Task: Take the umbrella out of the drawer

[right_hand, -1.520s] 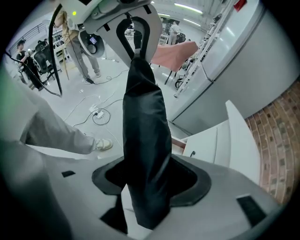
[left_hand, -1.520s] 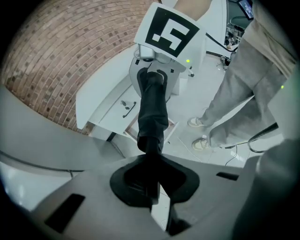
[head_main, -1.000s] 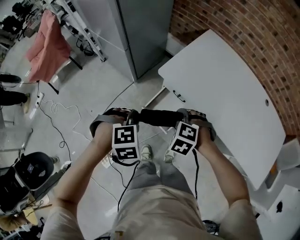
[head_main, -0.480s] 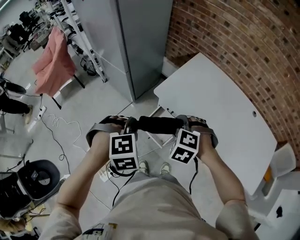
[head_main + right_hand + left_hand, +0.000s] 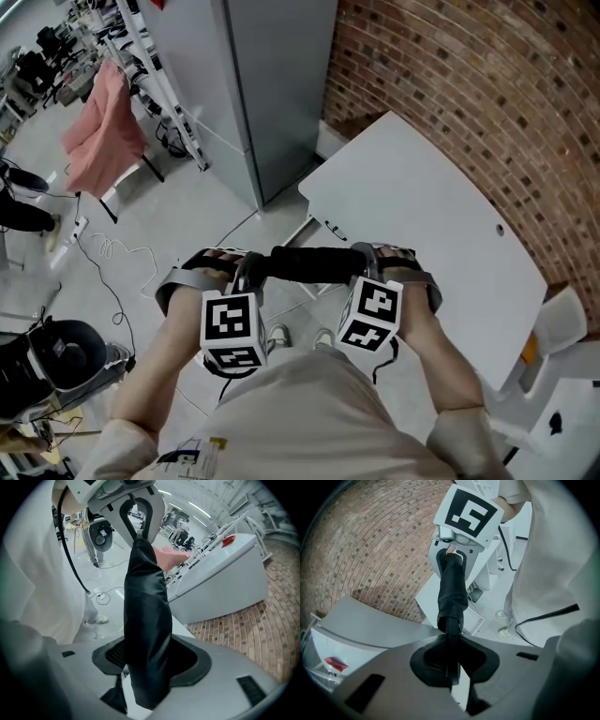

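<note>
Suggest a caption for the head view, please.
Left gripper and right gripper clamp opposite ends of a black umbrella beside a white table.

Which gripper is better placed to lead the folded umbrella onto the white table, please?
Right, probably: the right gripper grips the umbrella end nearest the table; the left gripper is farther off.

Nothing readable here tbh. The marker cubes [image 5: 232, 323] on the left gripper [image 5: 247, 269] and right gripper [image 5: 362, 264] just carry black-and-white square patterns. The red label [image 5: 228, 540] on the grey cabinet [image 5: 225, 576] is too tiny to make out.
</note>
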### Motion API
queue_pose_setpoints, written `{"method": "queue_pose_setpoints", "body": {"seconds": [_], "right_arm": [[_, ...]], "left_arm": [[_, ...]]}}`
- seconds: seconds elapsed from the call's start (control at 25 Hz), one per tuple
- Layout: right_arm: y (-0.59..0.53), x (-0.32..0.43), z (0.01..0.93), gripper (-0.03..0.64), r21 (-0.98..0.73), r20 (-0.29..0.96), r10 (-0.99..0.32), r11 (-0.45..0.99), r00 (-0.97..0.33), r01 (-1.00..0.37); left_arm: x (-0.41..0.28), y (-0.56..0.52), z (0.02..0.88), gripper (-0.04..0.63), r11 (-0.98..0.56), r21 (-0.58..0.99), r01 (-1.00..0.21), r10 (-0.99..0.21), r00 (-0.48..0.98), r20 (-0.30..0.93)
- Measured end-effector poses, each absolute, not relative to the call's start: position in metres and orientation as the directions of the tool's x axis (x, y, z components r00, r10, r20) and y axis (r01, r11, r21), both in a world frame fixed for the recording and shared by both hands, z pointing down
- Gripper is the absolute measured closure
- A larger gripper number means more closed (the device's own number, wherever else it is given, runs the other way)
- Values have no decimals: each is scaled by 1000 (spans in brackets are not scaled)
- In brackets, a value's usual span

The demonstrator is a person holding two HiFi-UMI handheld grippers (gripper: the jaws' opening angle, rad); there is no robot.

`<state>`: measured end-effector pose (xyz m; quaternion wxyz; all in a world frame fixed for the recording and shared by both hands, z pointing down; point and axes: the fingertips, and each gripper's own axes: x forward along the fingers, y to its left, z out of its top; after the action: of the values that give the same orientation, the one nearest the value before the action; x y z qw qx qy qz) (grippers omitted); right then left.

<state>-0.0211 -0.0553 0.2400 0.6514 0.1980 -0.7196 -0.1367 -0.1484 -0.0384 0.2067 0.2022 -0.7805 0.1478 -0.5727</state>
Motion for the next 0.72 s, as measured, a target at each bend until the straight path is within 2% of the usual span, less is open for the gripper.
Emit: {"method": "queue_pose_setpoints", "body": {"seconds": [0.72], "right_arm": [[-42,3,264,368,410,905,-419,905,-70,-110]], "left_arm": [[-124,-25,227,565,-896,-444,4,-422,307,853]]}}
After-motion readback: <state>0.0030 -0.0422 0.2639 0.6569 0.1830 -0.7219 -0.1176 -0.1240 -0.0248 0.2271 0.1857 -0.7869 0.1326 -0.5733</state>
